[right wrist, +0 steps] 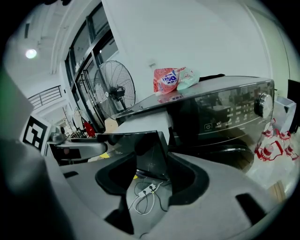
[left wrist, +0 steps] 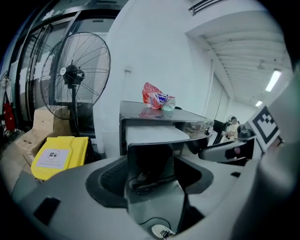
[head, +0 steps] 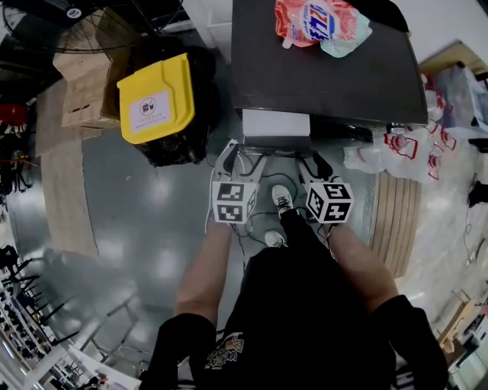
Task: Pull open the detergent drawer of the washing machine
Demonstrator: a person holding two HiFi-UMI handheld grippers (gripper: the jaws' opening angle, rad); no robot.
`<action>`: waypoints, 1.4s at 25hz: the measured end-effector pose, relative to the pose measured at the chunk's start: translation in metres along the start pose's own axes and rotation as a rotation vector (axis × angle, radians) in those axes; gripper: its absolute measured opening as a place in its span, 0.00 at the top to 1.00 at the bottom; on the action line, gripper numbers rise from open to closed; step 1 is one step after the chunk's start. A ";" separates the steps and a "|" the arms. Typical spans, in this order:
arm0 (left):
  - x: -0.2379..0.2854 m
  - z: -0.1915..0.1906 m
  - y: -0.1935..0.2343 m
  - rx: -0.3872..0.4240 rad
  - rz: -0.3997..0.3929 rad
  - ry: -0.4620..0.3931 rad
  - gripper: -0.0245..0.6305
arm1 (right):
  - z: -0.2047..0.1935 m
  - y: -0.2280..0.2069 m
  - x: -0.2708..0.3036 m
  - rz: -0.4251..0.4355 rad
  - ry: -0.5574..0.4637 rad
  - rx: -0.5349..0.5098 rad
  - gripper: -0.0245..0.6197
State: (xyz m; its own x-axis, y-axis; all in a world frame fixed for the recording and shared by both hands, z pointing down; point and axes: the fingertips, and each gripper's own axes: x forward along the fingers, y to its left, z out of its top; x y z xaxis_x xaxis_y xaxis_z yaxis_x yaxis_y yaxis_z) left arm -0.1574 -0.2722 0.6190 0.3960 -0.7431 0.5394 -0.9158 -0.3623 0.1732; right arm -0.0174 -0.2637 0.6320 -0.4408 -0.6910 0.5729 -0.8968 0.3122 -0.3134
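The washing machine [head: 328,68] stands ahead, dark and glossy on top. Its detergent drawer [head: 276,126] sticks out of the front, pale on top [left wrist: 152,133] with a dark glossy front panel [left wrist: 150,161] [right wrist: 151,152]. My left gripper [head: 238,158] sits just before the drawer's left front corner, my right gripper [head: 319,164] just off its right corner. In both gripper views the front panel shows ahead through the gap between the jaws. Both sets of jaws stand apart, with floor visible between them and nothing pressed by the pads.
A red and white detergent pouch [head: 320,23] lies on the machine top. A yellow-lidded bin [head: 156,99] and a standing fan [left wrist: 75,75] are at the left, plastic bags [head: 396,148] at the right. A power strip with cable [right wrist: 146,190] lies on the floor by the person's shoes [head: 282,199].
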 end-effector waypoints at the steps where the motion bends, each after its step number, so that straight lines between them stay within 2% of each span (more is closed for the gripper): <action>1: -0.004 -0.003 -0.002 0.000 0.000 0.000 0.51 | -0.004 0.002 -0.004 -0.001 0.000 0.001 0.65; 10: -0.046 -0.038 -0.021 -0.005 0.006 0.019 0.51 | -0.047 0.021 -0.041 0.009 0.035 0.005 0.65; 25: -0.085 -0.079 -0.043 0.019 0.033 0.038 0.51 | -0.090 0.030 -0.073 0.032 0.053 0.006 0.65; 29: -0.103 -0.086 -0.052 0.033 0.049 0.032 0.51 | -0.092 0.034 -0.087 0.025 0.044 -0.010 0.64; 35: -0.143 -0.071 -0.068 0.034 0.066 -0.038 0.51 | -0.070 0.050 -0.127 0.064 -0.047 -0.092 0.75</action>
State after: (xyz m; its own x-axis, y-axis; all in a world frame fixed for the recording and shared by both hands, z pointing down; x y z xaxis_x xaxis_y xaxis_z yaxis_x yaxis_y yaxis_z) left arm -0.1563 -0.1008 0.5888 0.3373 -0.7867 0.5170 -0.9376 -0.3299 0.1098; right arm -0.0091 -0.1149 0.5967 -0.4966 -0.6970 0.5172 -0.8677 0.4136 -0.2757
